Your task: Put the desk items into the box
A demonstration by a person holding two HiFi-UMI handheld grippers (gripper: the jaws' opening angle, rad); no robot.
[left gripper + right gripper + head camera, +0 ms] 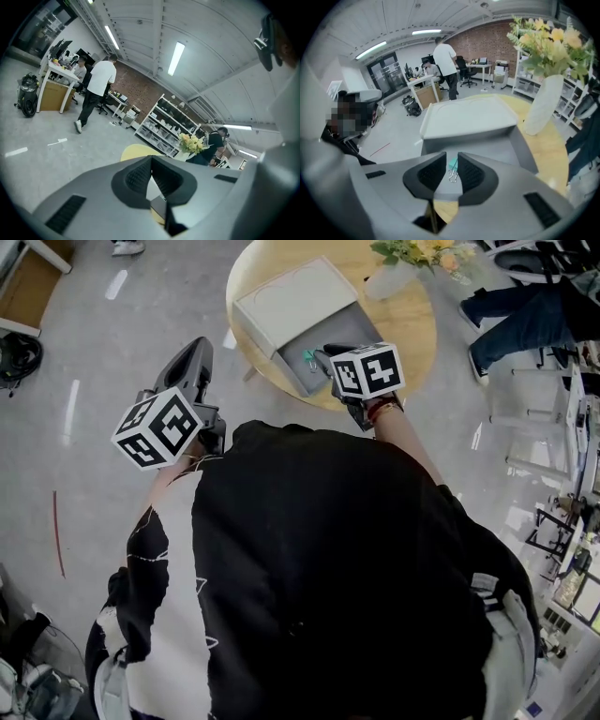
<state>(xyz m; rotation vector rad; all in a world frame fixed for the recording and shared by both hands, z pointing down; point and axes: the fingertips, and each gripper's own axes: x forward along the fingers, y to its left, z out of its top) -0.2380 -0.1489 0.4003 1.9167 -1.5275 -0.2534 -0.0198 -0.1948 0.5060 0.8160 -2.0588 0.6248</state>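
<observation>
Well left of the box [323, 334], the left gripper [151, 159] hangs off the desk [412, 324], pressed together on nothing. Inside the box lies a teal binder clip [452, 169]. Directly above it the right gripper [452, 158] stands spread, pinching nothing, so this looks like the drop-off step. Next it should lift clear and seek another item. Only its own view shows that gap; in the head view the marker cube [367, 371] hides the jaws.
</observation>
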